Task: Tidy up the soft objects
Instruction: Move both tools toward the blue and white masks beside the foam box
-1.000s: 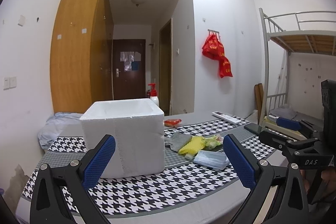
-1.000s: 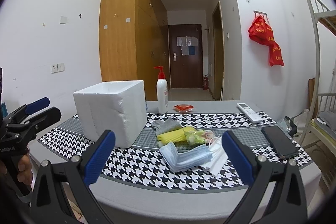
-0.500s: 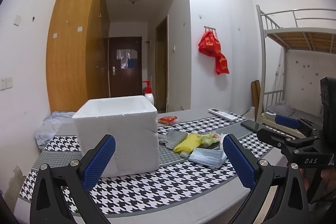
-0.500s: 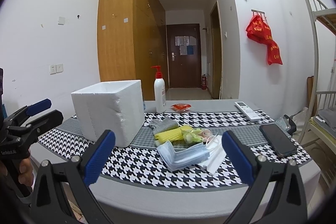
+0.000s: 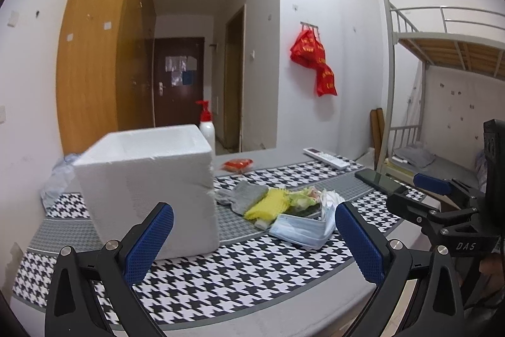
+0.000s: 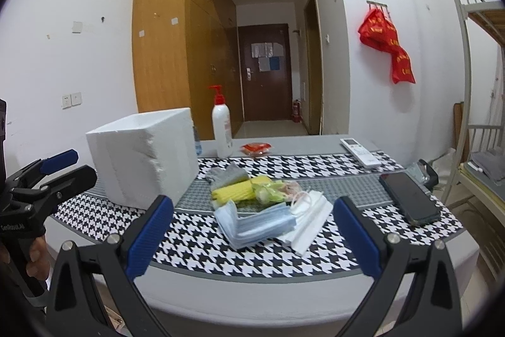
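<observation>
Hovering off the near edge of the surface [image 6: 315, 299], both grippers hang with jaws spread wide and nothing between them, which reads as the pause before a first pick. The right gripper [image 6: 249, 229] faces the pile of soft things squarely, so it looks the likelier one to reach in; the left gripper [image 5: 252, 239] faces the gap between the foam box [image 5: 148, 191] and the pile, perhaps to steady the box or take a second item.

That white foam box stands upright toward the left end of the surface, open at the top. From either camera its inside is hidden below the rim, so I cannot tell what it holds. It seems the natural bin for the task, standing just beside the pile.

Lying at the middle of the surface, on the houndstooth cloth [image 6: 202, 245], the soft things are heaped together: a stack of blue face masks [image 6: 255, 225] nearest the front edge, white masks [image 6: 311, 218] touching its right side, a yellow cloth [image 6: 235, 191] and a grey cloth [image 6: 225, 176] behind, and a crumpled greenish packet [image 6: 274, 188] among them.

A black phone [image 6: 408, 198] lies toward the right edge, a white remote [image 6: 359, 152] and a small red packet [image 6: 255, 147] near the far edge, and a pump bottle [image 6: 222, 128] stands behind the box. These hard items sit apart from the pile and probably stay put.
</observation>
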A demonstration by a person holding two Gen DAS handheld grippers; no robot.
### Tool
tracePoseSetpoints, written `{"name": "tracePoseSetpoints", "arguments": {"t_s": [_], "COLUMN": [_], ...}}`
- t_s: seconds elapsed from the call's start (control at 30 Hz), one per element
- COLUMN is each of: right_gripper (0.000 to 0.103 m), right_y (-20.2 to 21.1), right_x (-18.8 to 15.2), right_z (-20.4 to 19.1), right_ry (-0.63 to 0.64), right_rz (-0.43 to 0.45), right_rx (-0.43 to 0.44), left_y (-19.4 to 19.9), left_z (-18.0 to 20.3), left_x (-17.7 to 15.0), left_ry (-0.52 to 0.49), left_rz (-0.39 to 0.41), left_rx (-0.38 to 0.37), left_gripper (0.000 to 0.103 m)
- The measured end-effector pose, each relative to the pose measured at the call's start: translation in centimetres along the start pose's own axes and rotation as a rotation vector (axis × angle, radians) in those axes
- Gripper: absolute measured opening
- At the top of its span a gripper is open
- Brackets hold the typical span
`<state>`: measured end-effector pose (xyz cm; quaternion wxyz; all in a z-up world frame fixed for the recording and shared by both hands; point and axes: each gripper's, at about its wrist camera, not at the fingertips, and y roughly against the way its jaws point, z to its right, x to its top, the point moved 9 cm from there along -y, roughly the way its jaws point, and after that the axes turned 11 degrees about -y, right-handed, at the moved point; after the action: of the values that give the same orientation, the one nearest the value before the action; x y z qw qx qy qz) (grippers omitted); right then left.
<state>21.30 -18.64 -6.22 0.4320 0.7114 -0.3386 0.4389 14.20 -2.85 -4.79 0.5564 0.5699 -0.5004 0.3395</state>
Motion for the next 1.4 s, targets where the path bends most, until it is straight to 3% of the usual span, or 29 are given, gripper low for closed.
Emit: {"name": "tracePoseSetpoints", "arguments": {"t_s": [0.6,1.2,1.4], "right_gripper": [0.103,0.103,0.103], "right_y": [-3.2,-5.9,-6.8], "right_x": [-1.4,-2.5,-2.8], "right_z": [3.8,6.5,7.1], "right_ry": [-0.008,-0.048,-0.057], "right_rz": [-0.071,-0.132,-0.144], "right_rx": [-0.076,-0.105,-0.11], "left_y": [-5.2,-10.1,-11.6], "left_z": [3.2,6.1,6.5], "left_x": [-1.2,-3.6,-4.4], "left_ry": [-0.006,-0.011,-0.021], "left_rz": [-0.11,-0.244,-0.283], "left_rx": [-0.081,-0.181,-0.182], "left_gripper": [0.102,0.102,0.102]}}
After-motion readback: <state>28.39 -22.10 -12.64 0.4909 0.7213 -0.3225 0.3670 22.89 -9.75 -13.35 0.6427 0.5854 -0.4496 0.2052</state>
